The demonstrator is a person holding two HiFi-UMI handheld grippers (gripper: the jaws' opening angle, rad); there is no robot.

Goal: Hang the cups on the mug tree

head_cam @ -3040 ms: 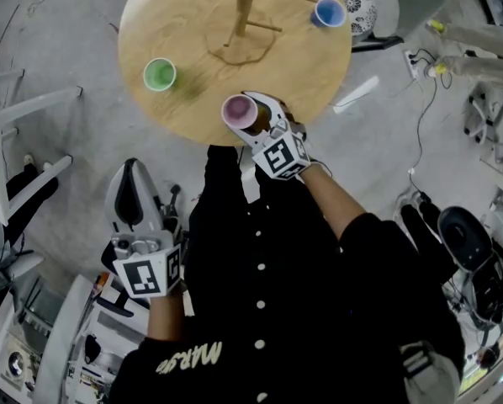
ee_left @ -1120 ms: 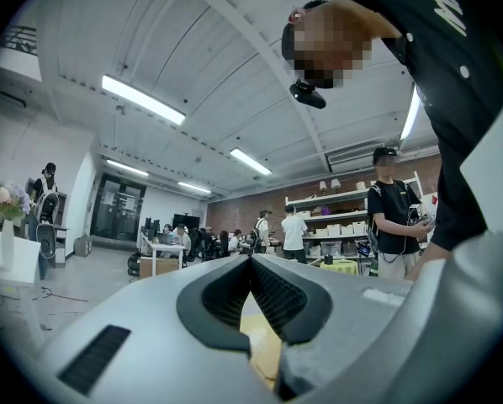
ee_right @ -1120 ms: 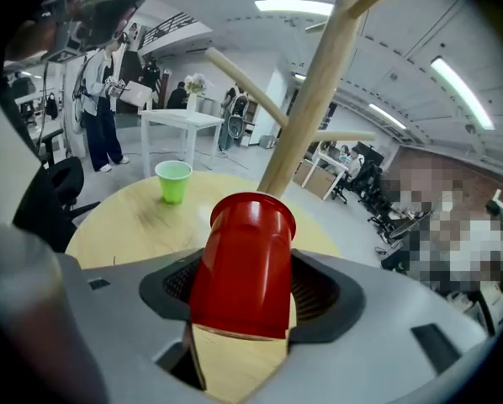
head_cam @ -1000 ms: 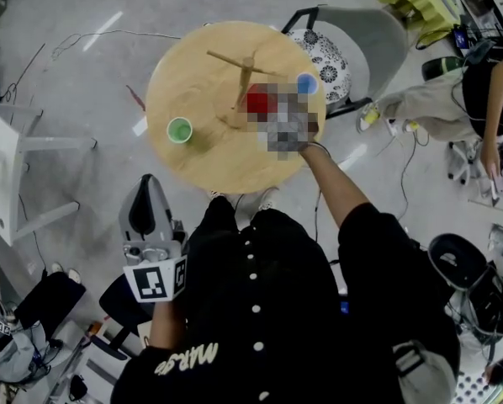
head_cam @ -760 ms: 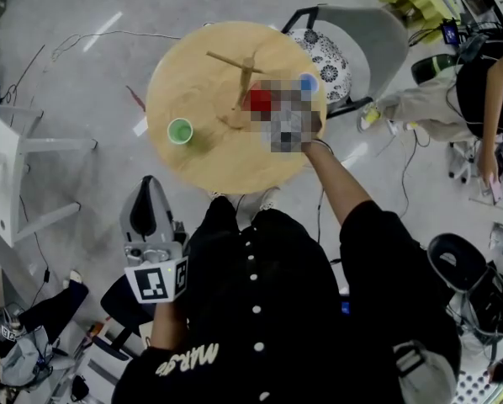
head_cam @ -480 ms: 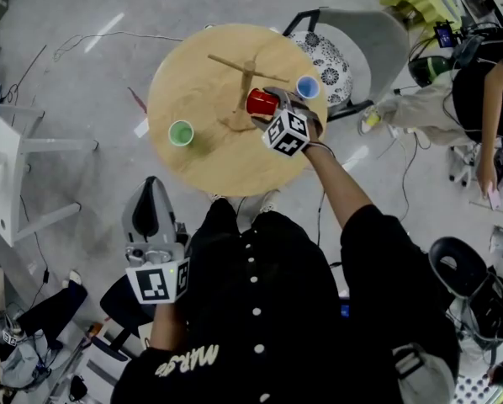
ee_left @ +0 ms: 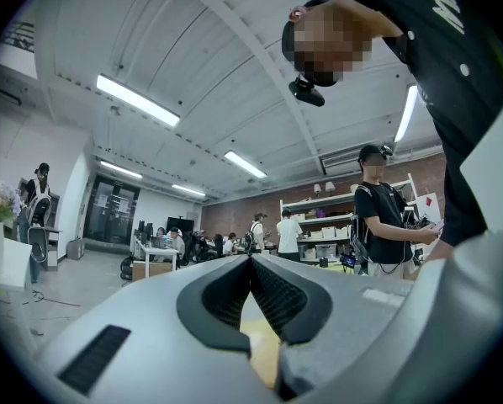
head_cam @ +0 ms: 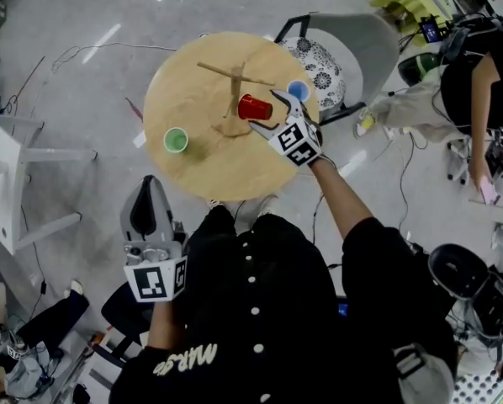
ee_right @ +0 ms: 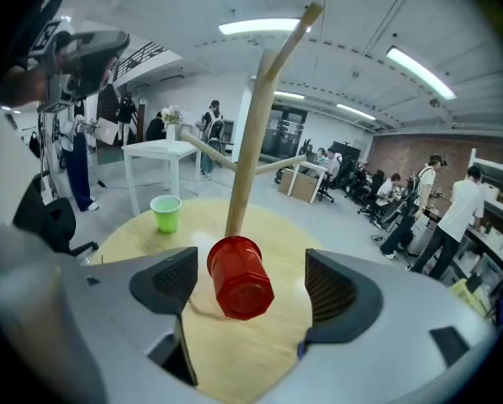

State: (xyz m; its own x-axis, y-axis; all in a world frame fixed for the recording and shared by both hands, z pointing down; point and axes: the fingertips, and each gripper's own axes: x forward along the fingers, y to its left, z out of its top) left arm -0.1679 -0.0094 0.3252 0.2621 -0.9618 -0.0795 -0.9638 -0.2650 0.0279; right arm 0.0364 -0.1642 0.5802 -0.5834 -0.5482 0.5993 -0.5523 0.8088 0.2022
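A red cup (head_cam: 254, 108) hangs mouth-inward on a low peg of the wooden mug tree (head_cam: 233, 91) on the round table (head_cam: 209, 168). My right gripper (head_cam: 267, 113) straddles it, jaws opening. In the right gripper view the red cup (ee_right: 239, 278) hangs between the pads with a gap on each side, in front of the tree trunk (ee_right: 250, 158). A green cup (head_cam: 175, 140) stands upright at the table's left, the same green cup (ee_right: 166, 213) showing beyond the jaws. A blue cup (head_cam: 299, 90) stands at the right. My left gripper (head_cam: 145, 185) is shut, low beside the body; the left gripper (ee_left: 251, 263) holds nothing.
A grey chair with a patterned cushion (head_cam: 323, 61) stands behind the table at the right. A white table frame (head_cam: 7, 183) is at the left. Cables lie on the floor. A seated person (head_cam: 479, 82) is at the far right.
My right gripper carried the red cup from the table's near edge to the tree. Its jaws have come apart from the cup, which stays on the peg. The left gripper has not moved.
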